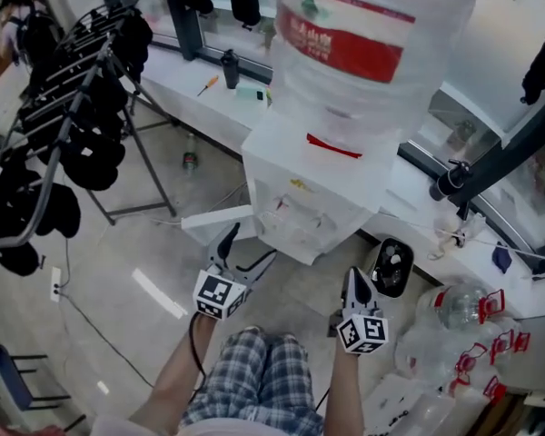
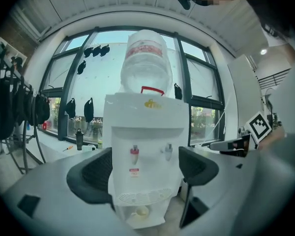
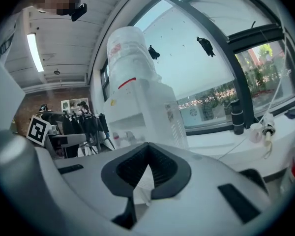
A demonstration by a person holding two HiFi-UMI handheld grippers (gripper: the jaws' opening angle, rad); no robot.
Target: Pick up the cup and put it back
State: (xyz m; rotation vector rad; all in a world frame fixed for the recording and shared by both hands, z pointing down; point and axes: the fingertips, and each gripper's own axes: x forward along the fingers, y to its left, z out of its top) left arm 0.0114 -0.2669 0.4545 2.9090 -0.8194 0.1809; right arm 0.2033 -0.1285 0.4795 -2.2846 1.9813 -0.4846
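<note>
Left hand-held gripper wide apart, holding nothing, right hand-held gripper closed

left gripper: fingers wide apart, nothing between them, pointing forward | right gripper: fingers closed tip to tip, pointing forward | left forearm, right forearm: bare, extended ahead, grippers side by side

Water dispenser at centre, bottle on top. Cup in its bottom recess, below the taps. Left gripper and right gripper side by side before the dispenser. Rack to its left. Desk behind, flask on it. Empty bottles on the floor at right.
</note>
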